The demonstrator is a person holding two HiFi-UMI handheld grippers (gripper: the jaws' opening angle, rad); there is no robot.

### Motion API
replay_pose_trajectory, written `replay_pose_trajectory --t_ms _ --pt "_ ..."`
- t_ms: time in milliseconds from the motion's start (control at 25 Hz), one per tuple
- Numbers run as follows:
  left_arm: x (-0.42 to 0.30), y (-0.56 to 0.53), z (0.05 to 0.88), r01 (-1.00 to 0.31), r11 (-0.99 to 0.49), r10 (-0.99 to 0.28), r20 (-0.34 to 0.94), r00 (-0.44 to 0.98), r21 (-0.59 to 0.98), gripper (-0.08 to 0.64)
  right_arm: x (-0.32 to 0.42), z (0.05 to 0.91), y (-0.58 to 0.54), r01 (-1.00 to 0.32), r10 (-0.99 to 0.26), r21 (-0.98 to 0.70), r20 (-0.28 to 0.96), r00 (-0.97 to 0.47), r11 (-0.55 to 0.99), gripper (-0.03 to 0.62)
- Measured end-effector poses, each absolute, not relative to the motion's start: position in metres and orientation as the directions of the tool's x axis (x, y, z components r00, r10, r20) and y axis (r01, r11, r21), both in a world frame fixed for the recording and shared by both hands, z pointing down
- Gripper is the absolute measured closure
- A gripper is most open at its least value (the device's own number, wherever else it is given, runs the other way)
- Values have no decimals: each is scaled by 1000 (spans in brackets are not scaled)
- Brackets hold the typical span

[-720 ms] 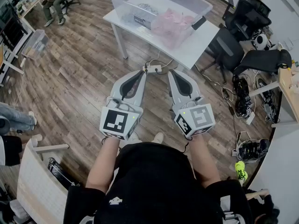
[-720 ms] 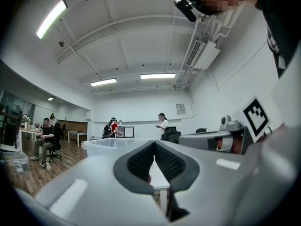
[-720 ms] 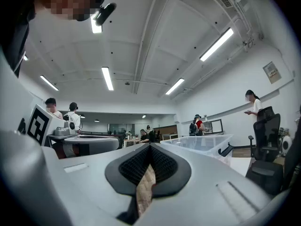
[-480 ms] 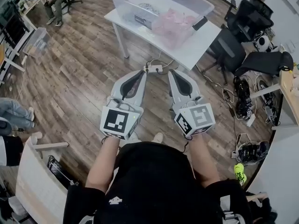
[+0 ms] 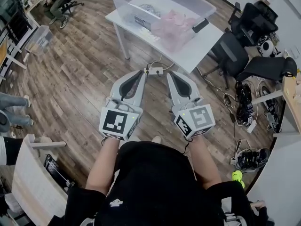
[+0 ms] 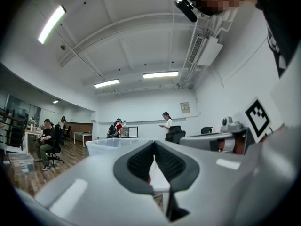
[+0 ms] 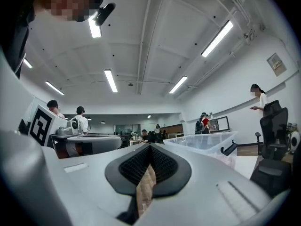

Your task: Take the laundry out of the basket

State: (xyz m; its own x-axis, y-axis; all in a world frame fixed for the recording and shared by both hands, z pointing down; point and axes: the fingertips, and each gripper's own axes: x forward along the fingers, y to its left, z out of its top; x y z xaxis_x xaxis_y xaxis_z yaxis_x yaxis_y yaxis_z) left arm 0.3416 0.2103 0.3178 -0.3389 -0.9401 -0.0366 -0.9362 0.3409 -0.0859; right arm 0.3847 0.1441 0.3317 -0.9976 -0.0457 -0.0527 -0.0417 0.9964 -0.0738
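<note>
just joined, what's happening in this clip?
A person stands holding the left tool and right tool level, both shut and empty. Ahead, a clear plastic basket with pink laundry sits on a white table. Nothing grabbed yet; both tools are short of the table.

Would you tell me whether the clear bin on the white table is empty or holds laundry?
It holds laundry: pink fabric lies inside the clear bin, showing through its near wall.

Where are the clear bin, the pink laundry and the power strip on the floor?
clear bin point(image 5: 123, 7): head view, on its left wall.
pink laundry point(image 5: 170, 26): head view, middle of the heap.
power strip point(image 5: 154, 70): head view, middle of its white body.
</note>
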Motion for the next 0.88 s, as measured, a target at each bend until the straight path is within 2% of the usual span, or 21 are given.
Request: replay_pose_trajectory --t_ms 400,880 --pt "328 199 320 -921 375 -927 -33 -374 -108 549 369 334 128 -6 -11 -80 -63 -998 997 594" --pt "253 191 322 -914 397 -918 -30 -396 -80 549 294 339 114 -1 -5 -82 -54 -999 997 592"
